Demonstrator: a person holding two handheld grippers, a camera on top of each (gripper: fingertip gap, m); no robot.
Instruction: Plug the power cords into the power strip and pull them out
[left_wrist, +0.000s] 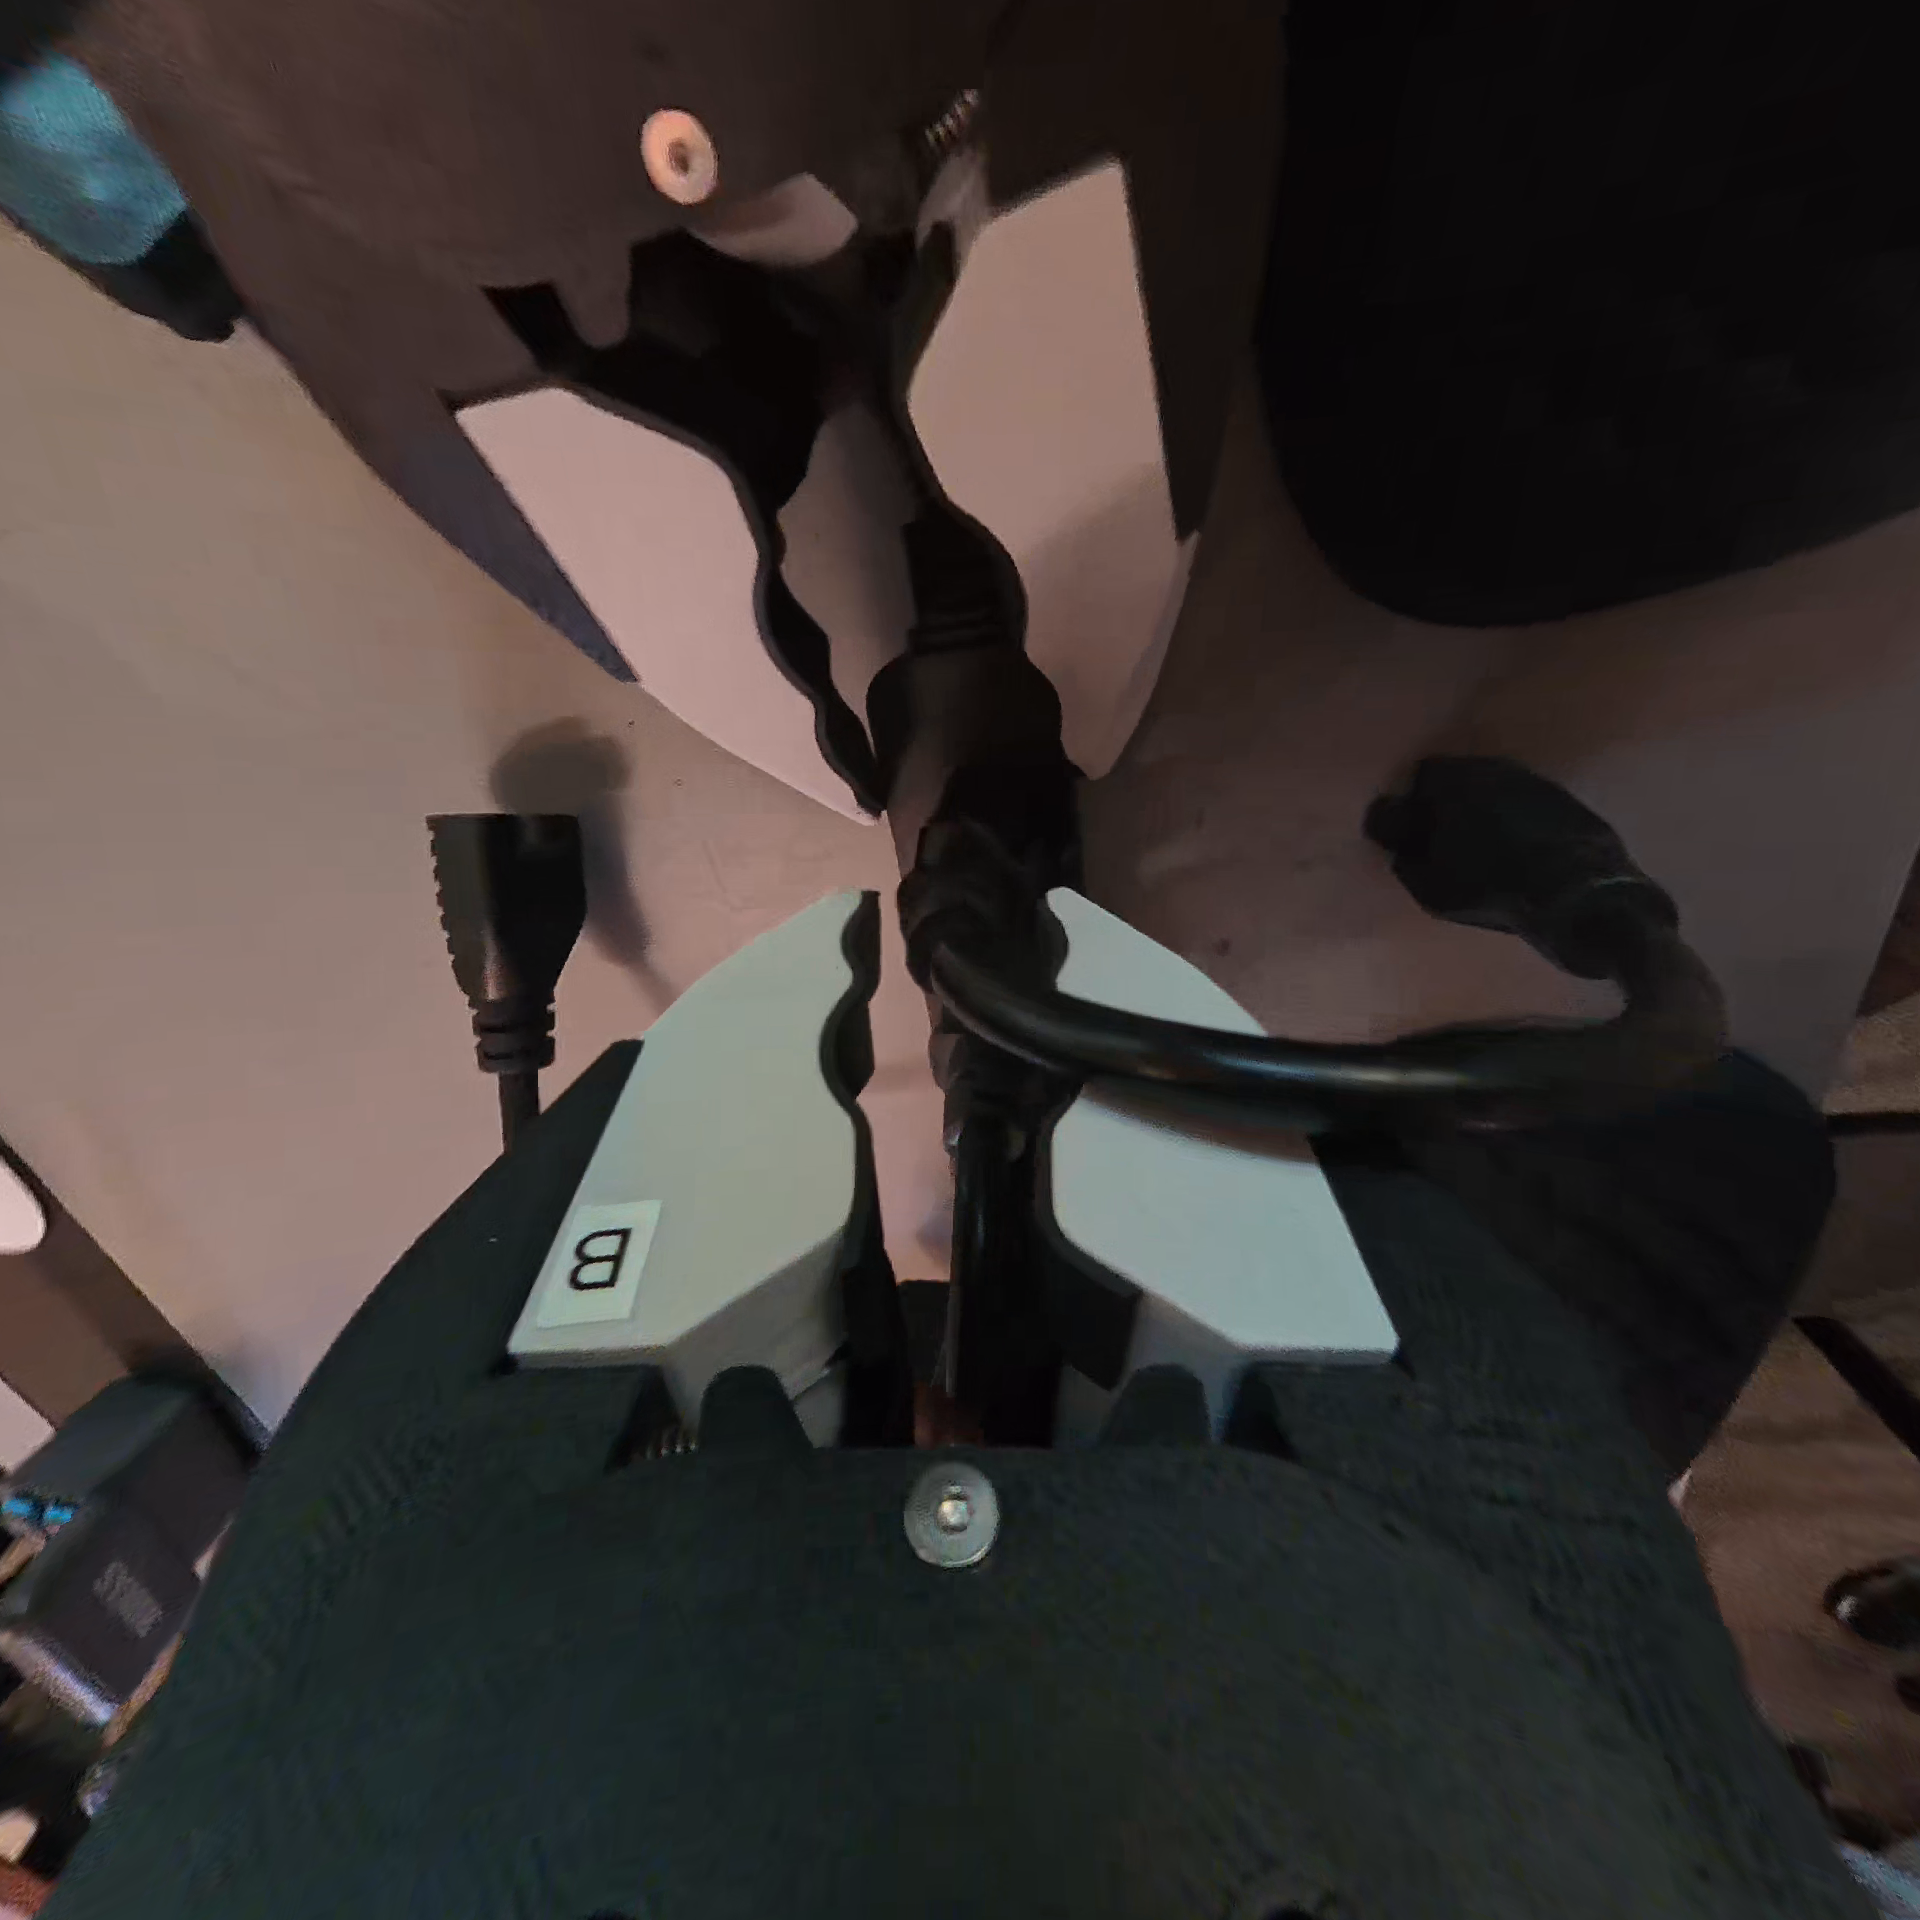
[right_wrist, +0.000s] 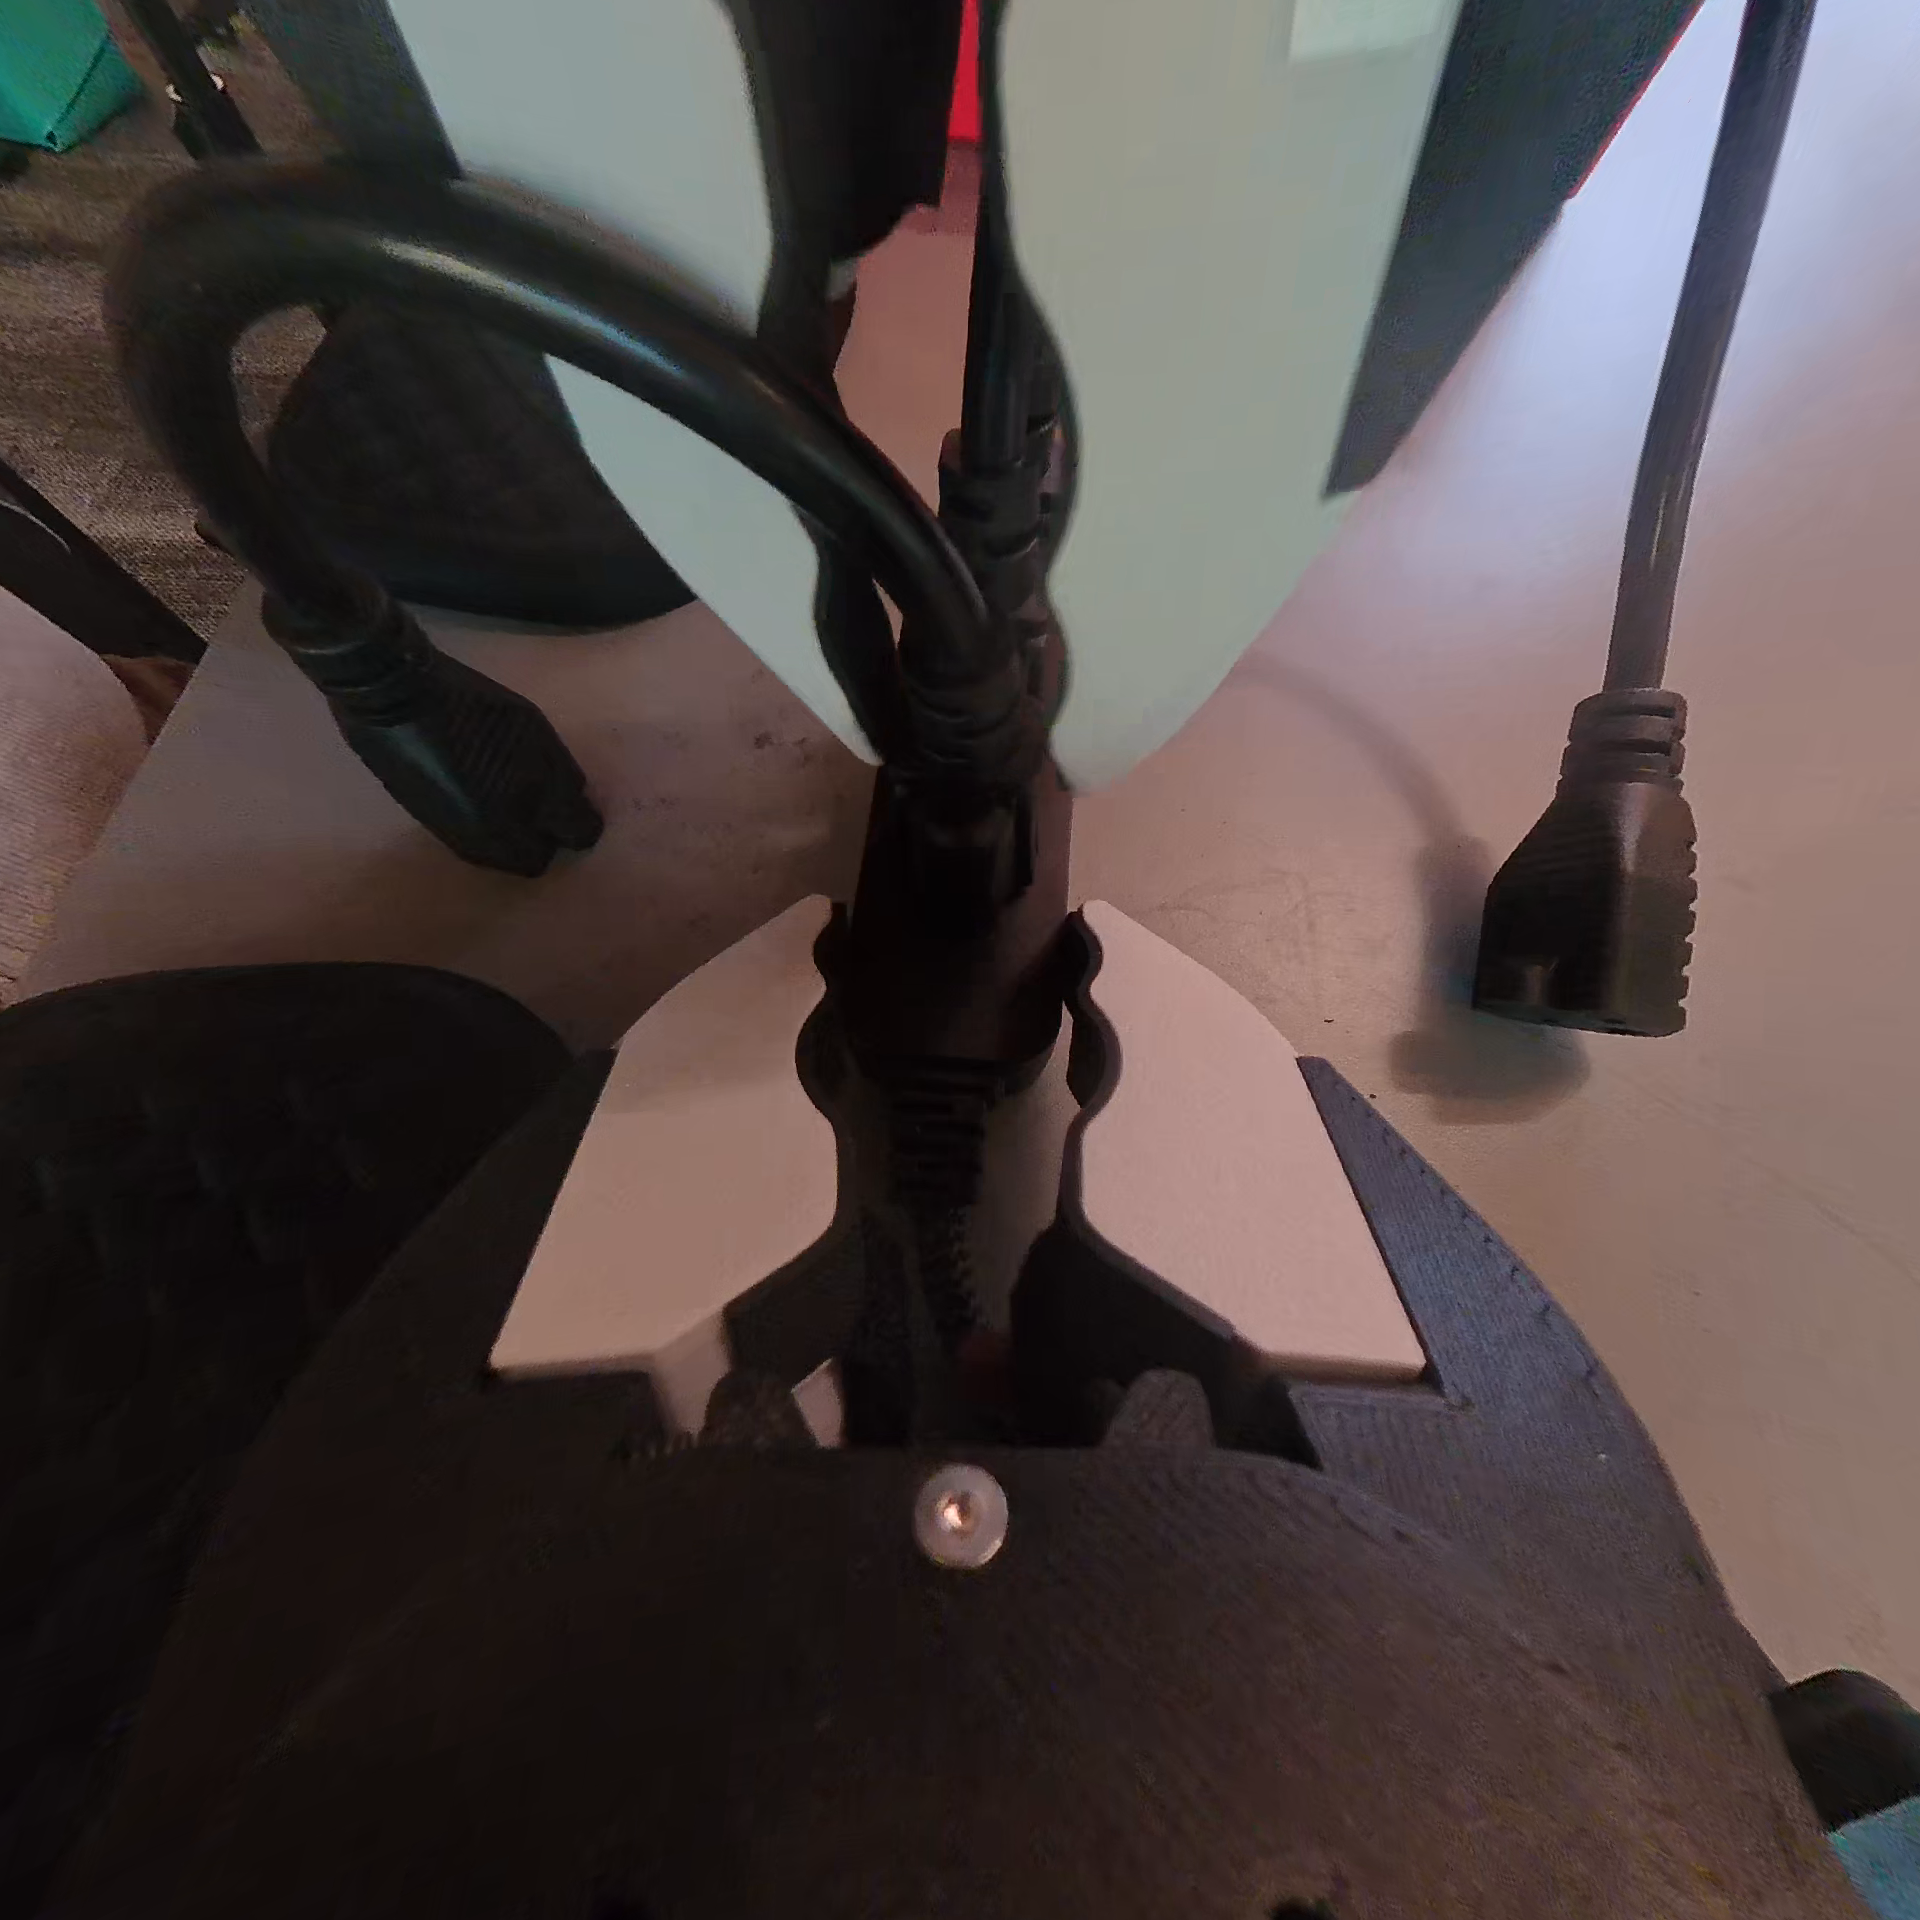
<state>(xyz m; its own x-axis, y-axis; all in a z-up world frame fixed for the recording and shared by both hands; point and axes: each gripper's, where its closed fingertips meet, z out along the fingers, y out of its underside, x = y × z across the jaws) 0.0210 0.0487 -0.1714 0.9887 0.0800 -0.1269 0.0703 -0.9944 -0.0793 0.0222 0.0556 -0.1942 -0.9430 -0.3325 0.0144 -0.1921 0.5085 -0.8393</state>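
My two grippers face each other tip to tip over a white table (left_wrist: 208, 623). My left gripper (left_wrist: 956, 914) is shut on the black cord ends (left_wrist: 971, 914) of a branching cord. My right gripper (right_wrist: 956, 920) is shut on a black plug (right_wrist: 935, 997) with a ribbed strain relief. The plug meets the cord ends between the fingertips; I cannot tell how deep it sits. The right gripper also shows in the left wrist view (left_wrist: 977, 779), and the left gripper in the right wrist view (right_wrist: 966, 764). A cord (left_wrist: 1247, 1049) loops from the joint to a loose connector (left_wrist: 1507, 842).
Another loose black socket connector (left_wrist: 504, 914) lies on the table beside the grippers; it also shows in the right wrist view (right_wrist: 1590, 914). The looped connector (right_wrist: 457, 758) lies near the table's edge. A dark rounded object (right_wrist: 468, 499) and grey carpet (right_wrist: 83, 260) are beyond. Less than 4 cm separates the two grippers' tips. The loose connector (left_wrist: 1507, 842) sits 7 centimeters or so from the ends of my right fingers. My right wrist view (right_wrist: 448, 757) looks at it from another angle.
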